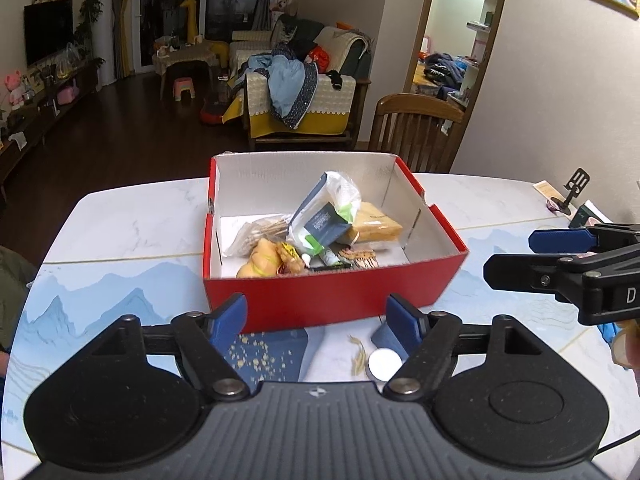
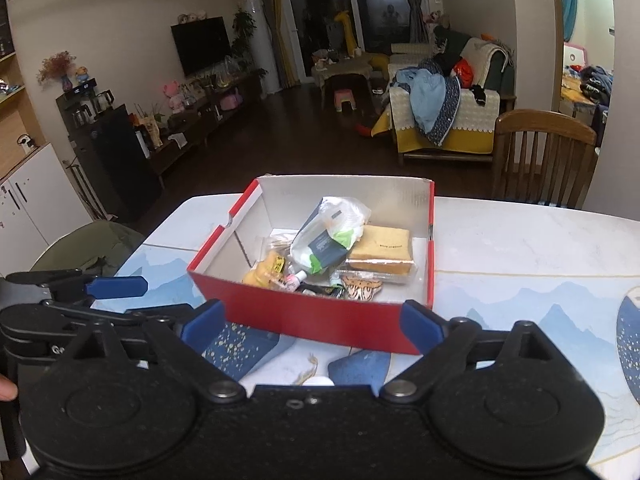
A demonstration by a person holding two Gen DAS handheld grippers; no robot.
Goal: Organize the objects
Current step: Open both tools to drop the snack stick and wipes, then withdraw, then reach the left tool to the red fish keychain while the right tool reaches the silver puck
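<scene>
A red box (image 1: 332,300) (image 2: 320,320) with a white inside stands open on the marble-patterned table (image 1: 120,236). In it lie a clear bag with a blue and white pouch (image 1: 324,216) (image 2: 328,236), a tan block (image 1: 378,222) (image 2: 380,250), a bag of cotton swabs (image 1: 260,232), a yellow toy (image 1: 260,262), a small tube and a tiger-striped piece (image 2: 362,288). My left gripper (image 1: 316,316) (image 2: 128,300) hovers open just before the box's near wall, holding nothing. To its right my right gripper (image 2: 312,326) (image 1: 514,256) is open wide and empty as well.
A small white disc (image 1: 384,364) and a few dry slivers lie on the table near the box. A wooden chair (image 1: 416,128) (image 2: 540,152) stands behind the table's far edge. A black phone stand (image 1: 576,192) sits at the far right by the wall.
</scene>
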